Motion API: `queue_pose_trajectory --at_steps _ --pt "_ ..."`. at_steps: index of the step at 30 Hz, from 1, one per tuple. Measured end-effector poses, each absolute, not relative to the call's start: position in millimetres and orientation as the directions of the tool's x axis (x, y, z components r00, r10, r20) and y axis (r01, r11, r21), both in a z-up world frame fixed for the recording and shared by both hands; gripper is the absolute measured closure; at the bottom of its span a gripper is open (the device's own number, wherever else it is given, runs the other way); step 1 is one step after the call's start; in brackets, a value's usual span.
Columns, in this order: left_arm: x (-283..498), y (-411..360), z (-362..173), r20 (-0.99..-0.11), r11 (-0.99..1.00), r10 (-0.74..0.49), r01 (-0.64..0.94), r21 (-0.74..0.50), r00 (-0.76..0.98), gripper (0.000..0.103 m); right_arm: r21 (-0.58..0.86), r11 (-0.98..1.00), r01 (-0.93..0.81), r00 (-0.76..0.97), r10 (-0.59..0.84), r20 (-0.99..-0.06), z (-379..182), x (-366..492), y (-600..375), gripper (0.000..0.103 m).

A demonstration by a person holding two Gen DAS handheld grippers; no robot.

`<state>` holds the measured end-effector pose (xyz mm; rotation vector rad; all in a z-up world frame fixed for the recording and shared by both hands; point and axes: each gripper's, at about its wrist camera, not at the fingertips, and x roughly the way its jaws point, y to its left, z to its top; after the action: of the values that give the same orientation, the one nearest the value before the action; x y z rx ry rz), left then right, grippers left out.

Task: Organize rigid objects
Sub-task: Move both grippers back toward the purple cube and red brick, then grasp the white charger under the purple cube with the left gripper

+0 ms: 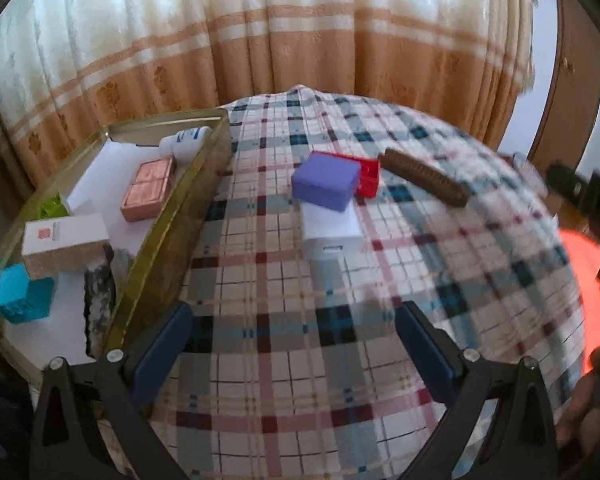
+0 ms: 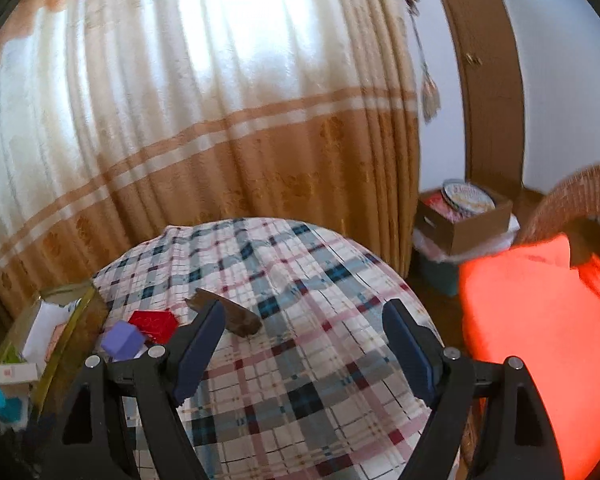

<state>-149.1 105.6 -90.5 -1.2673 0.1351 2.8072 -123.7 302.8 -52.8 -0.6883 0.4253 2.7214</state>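
On the plaid cloth lie a purple box (image 1: 326, 179), a red box (image 1: 367, 174) behind it, a white box (image 1: 330, 232) in front of it and a brown ridged bar (image 1: 424, 181) to the right. My left gripper (image 1: 294, 324) hovers open over bare cloth, nearer than these. A gold tin tray (image 1: 168, 236) at left holds a pink box (image 1: 149, 189), a white bottle (image 1: 185, 141), a white carton (image 1: 65, 235) and a blue box (image 1: 22, 298). In the right wrist view my right gripper (image 2: 304, 320) is open and empty; the brown bar (image 2: 236, 316), red box (image 2: 154, 325) and purple box (image 2: 123, 340) lie left of it.
A curtain (image 1: 260, 32) hangs behind the table. An orange cushion (image 2: 540, 340) on a wicker chair stands at the right. A cardboard box (image 2: 466, 220) with a tin sits on the floor near a wooden door. The tray (image 2: 66, 344) reaches the table's left edge.
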Motion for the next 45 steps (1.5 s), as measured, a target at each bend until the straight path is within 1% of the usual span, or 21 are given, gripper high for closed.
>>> queue_pose_trajectory --at_steps 5,10,13,15,16,17,19,22,23,25,26,27,28,29,31,32,33,34,35,39,45 --pt "-147.9 114.8 -93.4 -0.767 -0.990 0.029 -0.124 0.066 -0.642 0.001 0.282 -0.883 -0.376 -0.834 0.190 -0.518 -59.1 -122.1 317.7 0.020" --pt "-149.9 131.2 -99.5 -0.788 -0.979 0.011 -0.166 0.115 -0.616 0.001 0.311 -0.877 -0.366 -0.842 0.169 -0.512 -60.2 -120.2 321.0 0.020" --pt "-151.0 136.6 -100.0 -0.795 -0.976 0.041 -0.195 0.097 -0.605 0.001 0.331 -0.870 -0.367 -0.843 0.160 -0.514 -61.5 -119.6 324.1 0.020" --pt "-155.0 135.8 -97.2 -0.791 -0.980 0.073 -0.190 0.056 -0.608 0.001 0.346 -0.862 -0.369 -0.840 0.151 -0.521 -63.1 -120.3 327.4 0.020" --pt "-158.5 134.5 -93.8 -0.771 -0.983 0.079 -0.177 0.045 -0.632 0.001 0.352 -0.860 -0.370 -0.840 0.147 -0.523 -63.9 -120.5 328.8 0.020" --pt "-162.4 134.3 -92.5 -0.768 -0.985 0.071 -0.166 0.047 -0.636 0.001 0.360 -0.856 -0.371 -0.839 0.143 -0.525 -64.8 -120.5 330.1 0.020" --pt "-173.8 132.7 -90.2 -0.765 -0.989 0.065 -0.146 0.038 -0.641 0.005 0.370 -0.851 -0.372 -0.840 0.139 -0.525 -65.9 -120.4 332.1 0.020" --pt "-196.1 128.4 -90.3 -0.773 -0.994 0.040 -0.105 0.035 -0.633 0.008 0.377 -0.850 -0.368 -0.841 0.131 -0.525 -66.4 -120.5 332.3 0.020" --pt "-202.3 126.8 -91.5 -0.777 -0.995 0.039 -0.095 0.027 -0.628 0.010 0.377 -0.851 -0.366 -0.841 0.128 -0.526 -66.4 -120.6 332.7 0.020" --pt "-217.5 125.0 -97.6 -0.797 -0.996 0.039 -0.085 0.015 -0.602 0.017 0.376 -0.852 -0.365 -0.838 0.125 -0.531 -66.7 -121.4 333.4 0.020" --pt "-223.4 124.9 -100.8 -0.809 -0.996 0.041 -0.084 0.010 -0.586 0.023 0.376 -0.852 -0.365 -0.837 0.123 -0.533 -67.1 -121.9 333.6 0.020" --pt "-228.9 125.1 -104.3 -0.820 -0.996 0.052 -0.088 -0.002 -0.570 0.023 0.378 -0.852 -0.363 -0.835 0.117 -0.538 -67.8 -122.8 333.6 0.020" --pt "-231.3 123.6 -105.1 -0.811 -0.996 0.068 -0.087 -0.020 -0.581 0.026 0.379 -0.851 -0.363 -0.833 0.113 -0.542 -68.5 -123.4 333.6 0.020" --pt "-234.2 124.1 -105.7 -0.809 -0.996 0.058 -0.083 -0.011 -0.585 0.026 0.380 -0.851 -0.363 -0.831 0.111 -0.545 -69.2 -124.1 333.3 0.020" --pt "-237.4 126.2 -106.4 -0.802 -0.996 0.065 -0.092 -0.013 -0.594 0.031 0.380 -0.851 -0.363 -0.828 0.108 -0.550 -70.0 -124.7 332.5 0.020" --pt "-238.2 127.0 -106.8 -0.796 -0.995 0.071 -0.100 -0.013 -0.601 0.035 0.379 -0.851 -0.363 -0.827 0.107 -0.551 -70.2 -124.9 332.3 0.020" --pt "-236.4 128.0 -106.9 -0.788 -0.993 0.084 -0.116 -0.016 -0.610 0.045 0.377 -0.852 -0.363 -0.826 0.107 -0.554 -70.6 -125.5 331.6 0.020" --pt "-234.5 129.2 -105.9 -0.783 -0.991 0.094 -0.131 -0.016 -0.615 0.058 0.373 -0.854 -0.362 -0.824 0.107 -0.557 -70.9 -126.2 330.8 0.020" --pt "-231.3 130.3 -105.0 -0.777 -0.988 0.105 -0.152 -0.013 -0.621 0.063 0.370 -0.855 -0.363 -0.822 0.106 -0.559 -71.1 -127.0 330.1 0.020" --pt "-221.1 128.2 -104.0 -0.773 -0.975 0.169 -0.218 -0.040 -0.612 0.064 0.362 -0.854 -0.372 -0.810 0.108 -0.577 -73.2 -130.7 329.4 0.020" --pt "-213.9 111.8 -99.5 -0.797 -0.965 0.233 -0.233 -0.119 -0.558 0.064 0.375 -0.848 -0.375 -0.816 0.110 -0.568 -73.0 -126.5 330.3 0.020"
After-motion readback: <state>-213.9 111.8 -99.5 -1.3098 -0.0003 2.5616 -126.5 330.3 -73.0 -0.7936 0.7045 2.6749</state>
